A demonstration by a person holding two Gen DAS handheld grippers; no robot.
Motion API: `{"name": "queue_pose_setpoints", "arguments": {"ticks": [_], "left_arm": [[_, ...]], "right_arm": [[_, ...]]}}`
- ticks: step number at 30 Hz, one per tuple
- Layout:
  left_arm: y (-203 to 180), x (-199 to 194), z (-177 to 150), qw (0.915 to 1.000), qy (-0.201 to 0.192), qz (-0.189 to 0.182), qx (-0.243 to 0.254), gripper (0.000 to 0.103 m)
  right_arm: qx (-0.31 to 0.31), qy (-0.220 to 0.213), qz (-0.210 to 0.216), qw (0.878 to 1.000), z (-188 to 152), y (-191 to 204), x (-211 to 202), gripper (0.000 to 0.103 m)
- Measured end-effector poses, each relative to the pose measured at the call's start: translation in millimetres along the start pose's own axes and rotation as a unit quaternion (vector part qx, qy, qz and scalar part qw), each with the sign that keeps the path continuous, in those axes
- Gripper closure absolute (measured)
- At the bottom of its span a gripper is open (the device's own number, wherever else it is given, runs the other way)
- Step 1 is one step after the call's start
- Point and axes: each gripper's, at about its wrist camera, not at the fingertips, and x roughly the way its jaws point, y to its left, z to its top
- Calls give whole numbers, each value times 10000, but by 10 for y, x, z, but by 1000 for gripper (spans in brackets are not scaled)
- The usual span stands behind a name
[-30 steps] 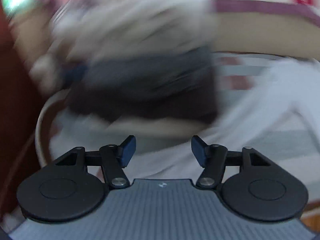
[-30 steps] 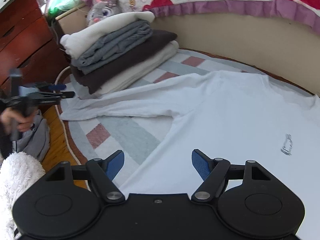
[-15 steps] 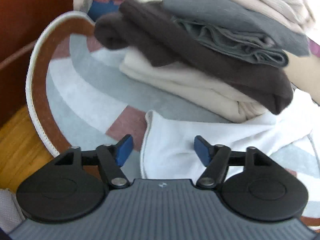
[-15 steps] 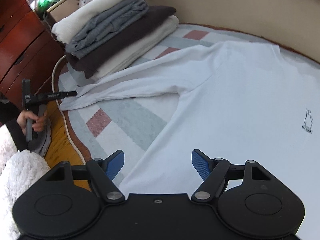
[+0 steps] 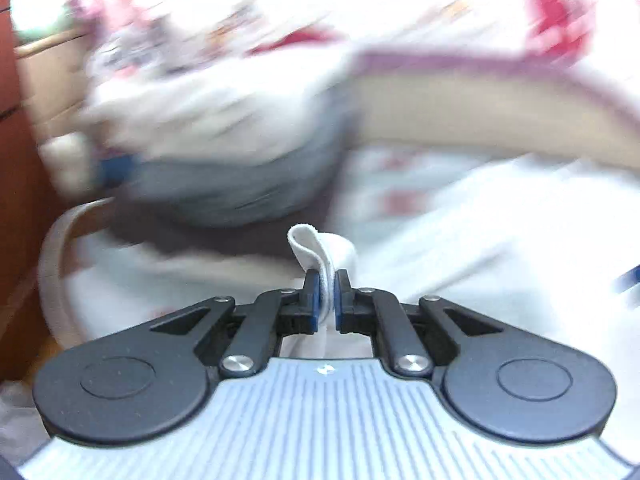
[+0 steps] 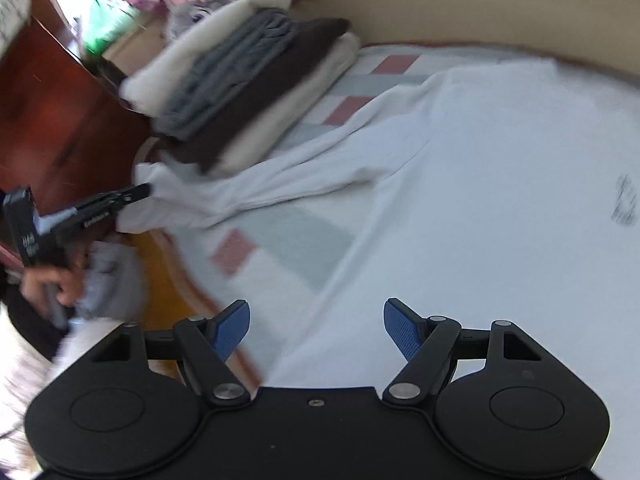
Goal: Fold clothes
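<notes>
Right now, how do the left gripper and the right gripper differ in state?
The left gripper is shut, its blue pads pinching the cuff of the white long-sleeved shirt; the right gripper stands wide open with nothing between its pads. The left one is at the sleeve end, near the stack of folded clothes; the right one hovers over the shirt's body. Both have black linkages and blue pads.

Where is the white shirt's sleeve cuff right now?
In the left wrist view, the sleeve cuff is pinched in the left gripper, just before the stack of folded clothes.

Motion blur smears the folded stack (image 5: 224, 152) and bedding (image 5: 440, 12) behind.
</notes>
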Motion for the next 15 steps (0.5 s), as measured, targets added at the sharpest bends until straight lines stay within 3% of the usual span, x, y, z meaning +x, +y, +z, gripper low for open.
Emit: {"name": "queue_pose_setpoints", "arguments": {"ticks": [3,5,8,11,14,15], "left_arm": [[-586,-262,224,9953,-391,-883,98,96],[-996,-409,379,9877,-632,-1407,245,96],[-1574,-416,565,9654,-651,-2515,205,96],[-2174,-263,640,9353,-421,-3513,122,96],[-2789,110,518,9236,91,-3821,284,96],[-2968,245,446,9264,239,-3739,371,96]], "right_arm": [[382,-70,353,9986,-82,-97,-161,25],[784,-259,429,9957,-127,-223,-325,25],[1710,-720,464,9815,-222,-560,-701,24],[2465,-1537,837,9532,-445,-923,-1216,24],[2795,-2014,1026,9332,-724,-1175,-1630,23],[2894,-2068,960,9296,-812,-1240,-1712,23]]}}
